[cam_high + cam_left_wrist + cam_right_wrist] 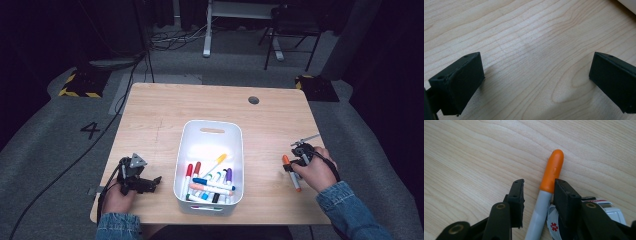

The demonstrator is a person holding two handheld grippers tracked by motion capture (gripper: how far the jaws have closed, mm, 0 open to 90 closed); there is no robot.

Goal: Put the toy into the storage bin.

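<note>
A grey marker with an orange cap [552, 167] lies flat on the wooden table [165, 115], at the right side in the high view [296, 183]. My right gripper [539, 183] is low over it with one jaw on each side. The right-hand jaw touches the barrel, and a gap shows at the other jaw, so it is open. In the high view this right gripper [292, 162] is in a hand near the table's right edge. My left gripper [156, 181] rests at the front left, open wide over bare wood [536, 72].
A white bin [184, 150] stands in the middle of the table and holds several coloured markers [210, 185]. A small white object with a red emblem [609, 210] lies just beside the right gripper's jaw. A round cable hole [253, 100] sits at the far right.
</note>
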